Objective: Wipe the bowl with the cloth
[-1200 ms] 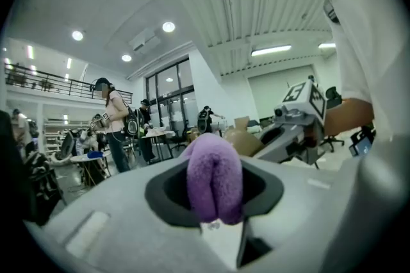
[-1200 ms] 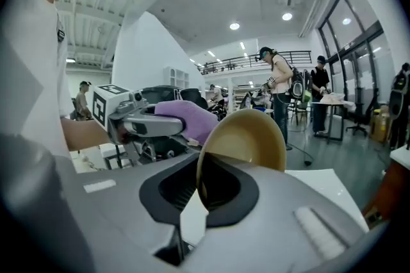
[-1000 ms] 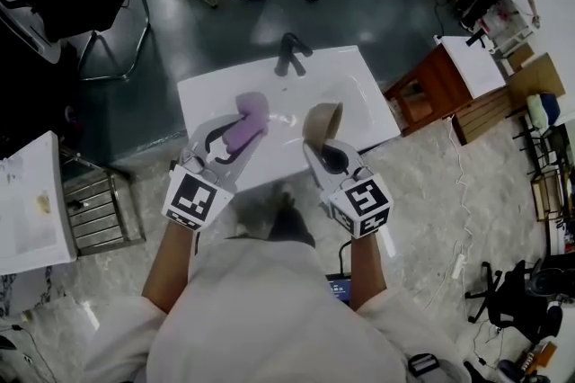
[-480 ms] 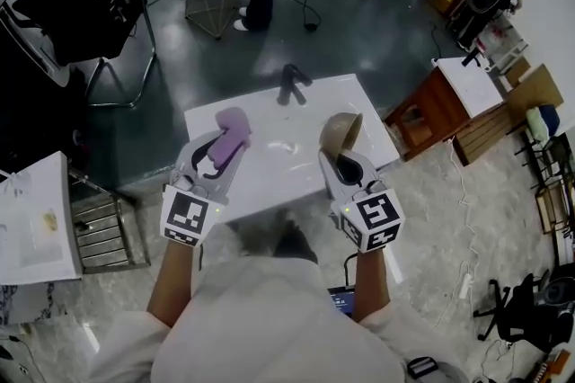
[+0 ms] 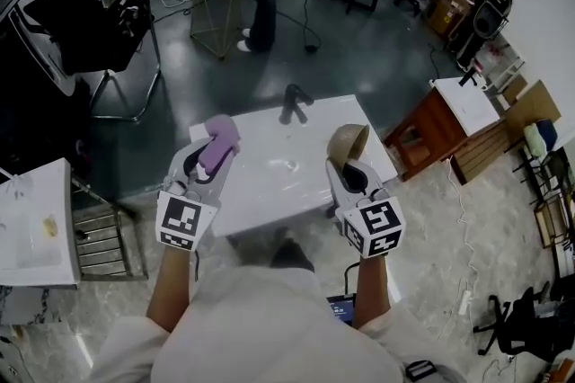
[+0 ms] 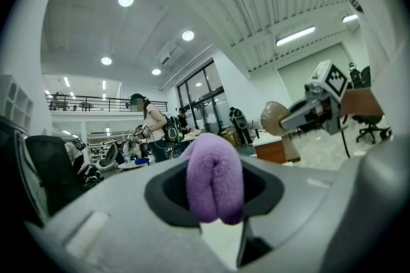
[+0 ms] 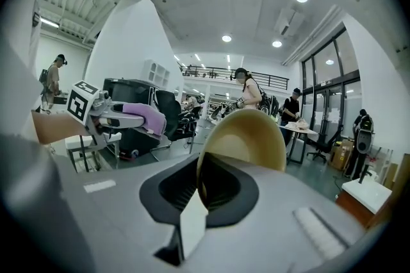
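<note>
Left gripper clamped on folded purple cloth, left of frame centre, over left edge of white sink. Right gripper clamped on rim of tan bowl, right of centre; bowl tipped on edge over sink's right side. Cloth and bowl well apart.
</note>
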Available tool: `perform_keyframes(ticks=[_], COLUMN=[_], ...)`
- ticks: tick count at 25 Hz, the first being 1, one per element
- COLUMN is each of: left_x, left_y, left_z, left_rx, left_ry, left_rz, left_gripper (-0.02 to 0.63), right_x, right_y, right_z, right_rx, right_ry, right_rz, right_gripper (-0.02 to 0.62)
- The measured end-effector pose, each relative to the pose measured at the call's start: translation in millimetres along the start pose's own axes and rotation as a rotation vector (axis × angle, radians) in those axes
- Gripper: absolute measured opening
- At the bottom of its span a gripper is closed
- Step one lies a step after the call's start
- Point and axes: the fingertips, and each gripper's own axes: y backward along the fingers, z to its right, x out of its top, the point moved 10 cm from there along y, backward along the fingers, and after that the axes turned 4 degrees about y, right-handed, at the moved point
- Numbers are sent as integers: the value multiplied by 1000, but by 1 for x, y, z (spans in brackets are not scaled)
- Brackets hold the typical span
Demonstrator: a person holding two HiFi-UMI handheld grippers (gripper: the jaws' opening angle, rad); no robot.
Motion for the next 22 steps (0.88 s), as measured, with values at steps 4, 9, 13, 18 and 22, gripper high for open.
perform_keyframes(ticks=[4,9,13,18,22], left_x=[2,0,-1,-3,-4], left_y=[1,5,7,8,7], left_z=[3,3,3,5,5], left_rx=[-6,-4,-3,-8,-11], left_ry=[-8,-4,-1,0,0], left_rz=[7,8,5,-1,-8], left_gripper=[117,117,118,118,118], right_x=[3,2,0,-3,-4], right_y=[1,3,3,2,0], right_z=[-1,-3,-4,-6,-6], right_rx=[-6,-9,-10,-4,3], right_ry=[2,2,-3,-4,-5], right_rz=[6,6,-1,-7,-17], right_gripper=[14,14,14,14,14])
